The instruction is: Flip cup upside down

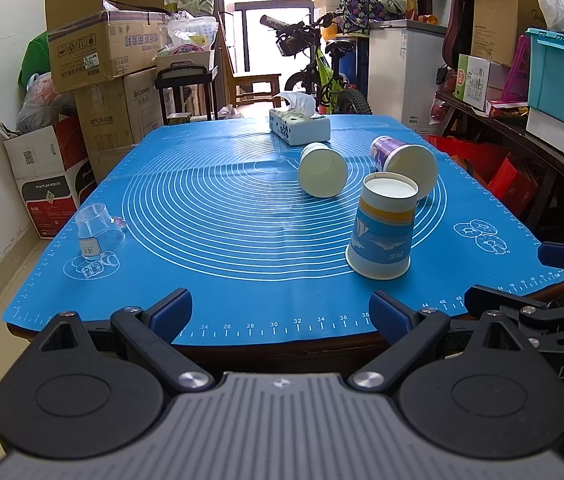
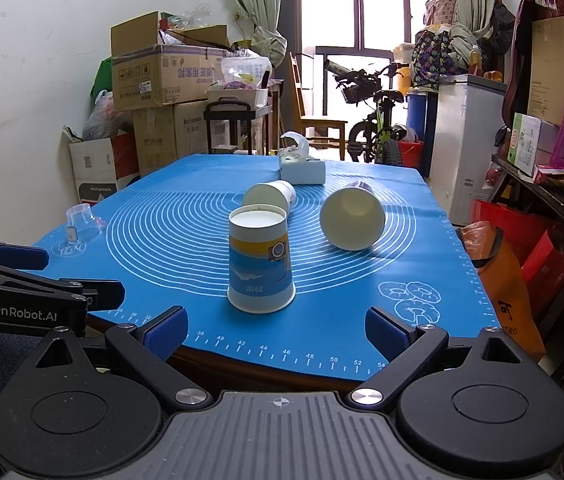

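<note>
The jaws of the left gripper (image 1: 280, 312) and right gripper (image 2: 278, 330) stand spread and empty at the surface (image 2: 421, 320) edge, while the blue cup (image 2: 261, 260), already upside down near that edge, appears light, thin-walled, crushable paper, best pinched gently at mid-wall.

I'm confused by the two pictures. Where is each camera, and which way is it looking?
Left wrist: on the left gripper, at the near table edge, facing the window; its open fingers show, and the right gripper pokes in.
Right wrist: on the right gripper, looking the same way; open fingers show, plus the left gripper.
Both share the upside-down blue cup on the blue mat.
</note>
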`<state>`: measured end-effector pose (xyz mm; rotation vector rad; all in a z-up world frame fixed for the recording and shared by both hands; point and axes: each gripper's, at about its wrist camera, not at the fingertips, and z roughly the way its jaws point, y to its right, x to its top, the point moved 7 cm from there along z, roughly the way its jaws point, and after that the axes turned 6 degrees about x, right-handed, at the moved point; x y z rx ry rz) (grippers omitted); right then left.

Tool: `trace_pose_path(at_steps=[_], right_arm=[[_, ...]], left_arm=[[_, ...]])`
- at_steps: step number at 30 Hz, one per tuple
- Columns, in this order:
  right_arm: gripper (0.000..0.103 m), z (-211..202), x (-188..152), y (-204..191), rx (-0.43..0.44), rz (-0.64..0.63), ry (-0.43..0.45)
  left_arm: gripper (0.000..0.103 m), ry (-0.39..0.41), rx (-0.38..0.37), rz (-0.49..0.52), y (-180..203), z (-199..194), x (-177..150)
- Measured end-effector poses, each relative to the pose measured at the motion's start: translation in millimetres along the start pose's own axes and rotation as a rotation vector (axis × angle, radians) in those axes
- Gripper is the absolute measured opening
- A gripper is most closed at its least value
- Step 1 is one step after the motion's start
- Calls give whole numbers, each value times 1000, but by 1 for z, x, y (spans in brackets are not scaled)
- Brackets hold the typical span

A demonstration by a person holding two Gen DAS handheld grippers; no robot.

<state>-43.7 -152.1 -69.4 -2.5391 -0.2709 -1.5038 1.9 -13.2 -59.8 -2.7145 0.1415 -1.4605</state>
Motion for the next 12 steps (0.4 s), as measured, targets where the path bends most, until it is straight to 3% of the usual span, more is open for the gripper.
trace_pose_path(at_steps=[12], right_arm=[[95, 1, 0, 0, 4, 2, -2]], left_arm=[[95, 0, 1, 2, -5, -1, -2]])
